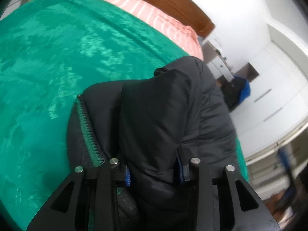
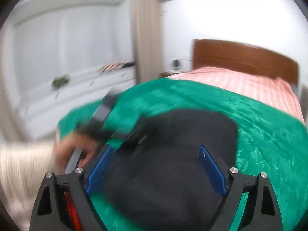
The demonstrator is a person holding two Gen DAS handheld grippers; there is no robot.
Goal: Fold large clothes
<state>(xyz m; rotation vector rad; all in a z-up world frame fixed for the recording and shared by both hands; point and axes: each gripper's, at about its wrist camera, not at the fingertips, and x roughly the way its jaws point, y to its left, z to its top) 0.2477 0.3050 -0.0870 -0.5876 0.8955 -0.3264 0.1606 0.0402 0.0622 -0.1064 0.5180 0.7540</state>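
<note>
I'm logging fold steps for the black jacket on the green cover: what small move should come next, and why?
Probably carry the fold across. The left gripper is clamped on a bunched fold of the black jacket, lifted above the green cover, while the right gripper hangs open over it, gripping nothing.

Left gripper (image 1: pixel 155 170) clamped on a bunched fold of the black jacket (image 1: pixel 163 115), near the green bedspread's (image 1: pixel 57 67) right edge.

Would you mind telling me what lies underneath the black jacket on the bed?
The black jacket lies on a green cover, which shows all around it. A pink striped sheet appears beyond the cover, toward the headboard. Whatever lies directly beneath the jacket's bulk is covered.
</note>
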